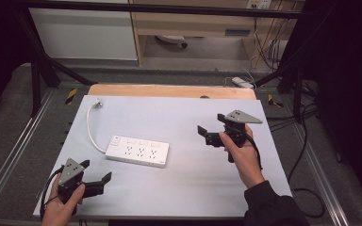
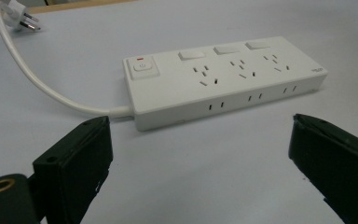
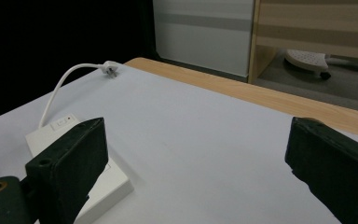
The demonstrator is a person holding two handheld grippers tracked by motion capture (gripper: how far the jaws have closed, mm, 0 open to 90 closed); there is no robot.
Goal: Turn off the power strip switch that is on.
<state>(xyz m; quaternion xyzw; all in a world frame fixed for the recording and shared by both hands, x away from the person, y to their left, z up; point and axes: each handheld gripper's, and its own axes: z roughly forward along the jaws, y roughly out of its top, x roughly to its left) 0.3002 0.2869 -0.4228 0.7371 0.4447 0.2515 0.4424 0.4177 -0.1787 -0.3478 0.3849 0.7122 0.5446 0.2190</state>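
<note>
Left to right across the white table top (image 1: 184, 174): the left gripper (image 1: 94, 181) is held low at the near left corner, jaws wide apart and empty, aimed to the right and slightly away from the person. The white power strip (image 1: 137, 151) lies flat just beyond and to the right of it, left of the table's middle, with its long axis running left to right and tilted slightly toward the near right. In the left gripper view the strip sits squarely ahead between the open jaws, switch end (image 2: 142, 69) at the left. Its cord (image 1: 91, 129) curves from that end to the plug (image 1: 99, 101) resting at the far left. The right gripper (image 1: 210, 133) is held above the table at the right, jaws likewise apart and empty, pointing left toward the strip, which lies well apart from it. Judged from position, the left gripper is the nearer to the strip, and the strip's short width appears to lie across its opening.
</note>
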